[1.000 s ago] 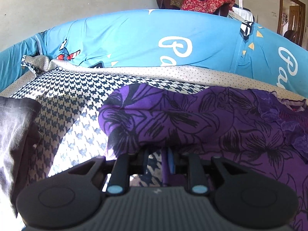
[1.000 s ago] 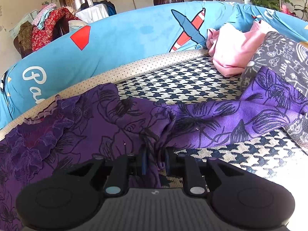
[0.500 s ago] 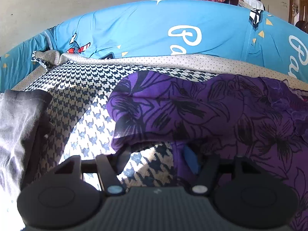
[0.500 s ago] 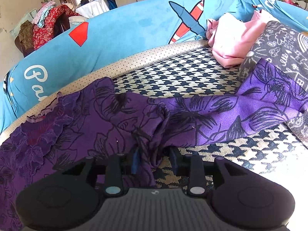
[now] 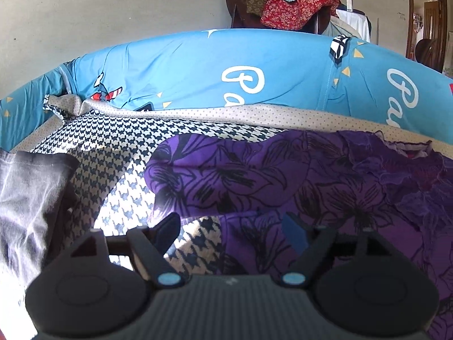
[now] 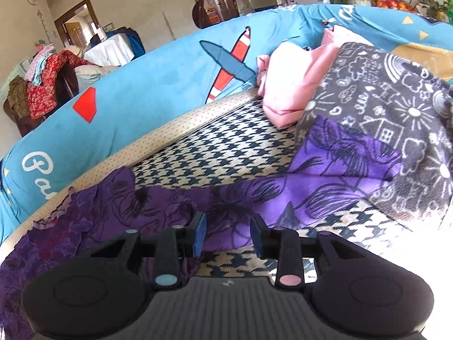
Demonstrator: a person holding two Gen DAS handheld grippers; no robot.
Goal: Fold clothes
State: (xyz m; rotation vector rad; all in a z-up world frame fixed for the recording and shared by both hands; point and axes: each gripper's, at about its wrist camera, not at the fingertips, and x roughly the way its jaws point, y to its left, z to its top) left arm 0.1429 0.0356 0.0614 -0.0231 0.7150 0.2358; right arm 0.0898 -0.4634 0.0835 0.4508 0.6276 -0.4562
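Both the left gripper (image 5: 232,226) and right gripper (image 6: 228,233) gape empty over the purple garment (image 5: 297,175) (pink cloth (image 6: 294,85) heaped nearby).

The purple garment (image 5: 283,175) is released: left gripper (image 5: 232,226) and right gripper (image 6: 228,233) are now spread, apparently clear of it.

Purple garment (image 5: 325,187): black line-drawn flowers, frilled darker purple patch at one end
Houndstooth cover (image 5: 119,153) under purple garment: navy on cream, border beige with small dots
Blue bolster (image 5: 184,68) behind houndstooth cover: sky blue, white script, yellow triangles, red-white striped plane
Grey cloth (image 5: 31,192) left of purple garment: washed-out dark grey
Pink garment (image 6: 294,85) right of purple garment: plain pale pink
Doodle blanket (image 6: 396,119) beside pink garment: charcoal, white doodles
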